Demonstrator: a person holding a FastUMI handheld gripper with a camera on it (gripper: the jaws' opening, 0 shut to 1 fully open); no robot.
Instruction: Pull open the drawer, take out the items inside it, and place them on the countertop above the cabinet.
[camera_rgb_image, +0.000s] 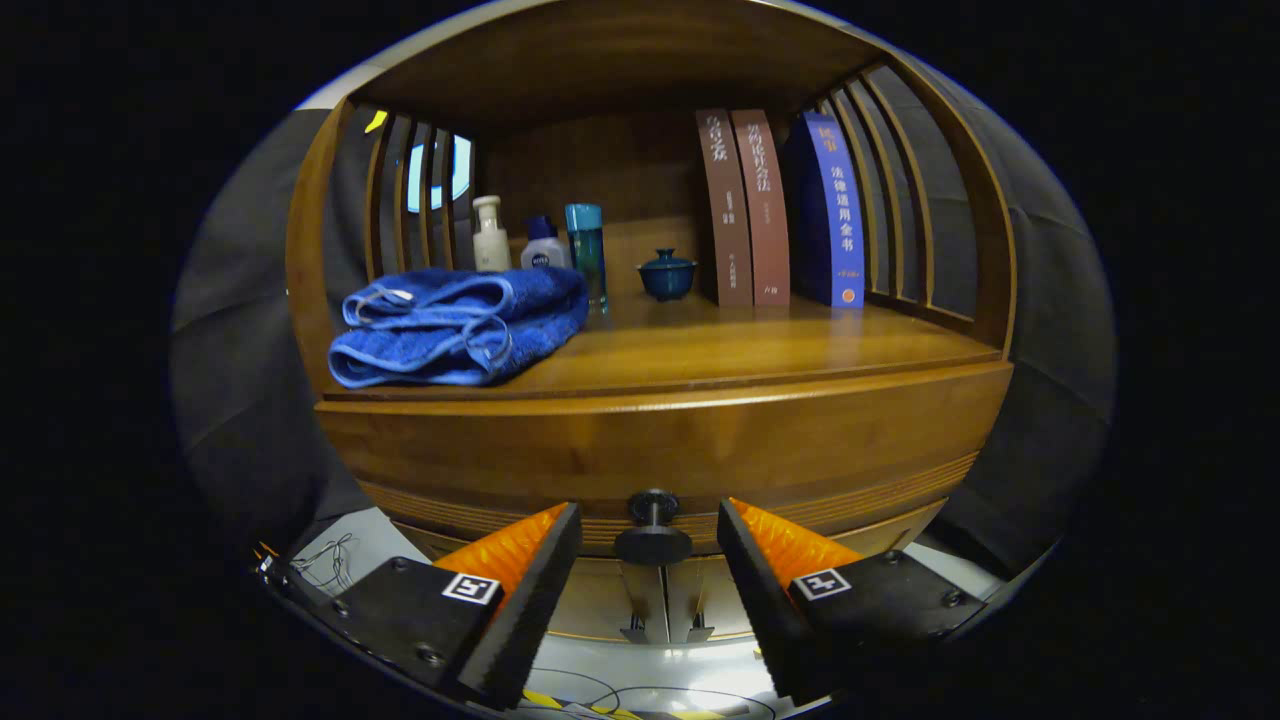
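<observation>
The gripper (650, 560) stands wide open and holds nothing. Its two fingers (520, 590) are black with orange backs, each bearing one small square marker. Between the fingertips, clear of both pads, sits one black knob (652, 535) on a short stem. It is fixed to the drawer (660, 455), whose front lies flush with the cabinet (310, 260); the drawer is closed and its contents are not visible.

Directly above the drawer front runs the countertop (760, 350), a wooden shelf surface under a wooden top, with slatted sides to left and right.

On the near left part of the countertop lies one blue towel (460, 325), folded into a thick bundle. Behind the towel, towards the back wall, stand three bottles: one cream bottle (490, 235), one white bottle with a blue cap (543, 245), and one teal bottle (586, 255). Beside them, near the middle, stands one small dark blue lidded cup (667, 275). To its right, three books stand upright against each other: two brown books (745, 205) and one blue book (835, 210).
</observation>
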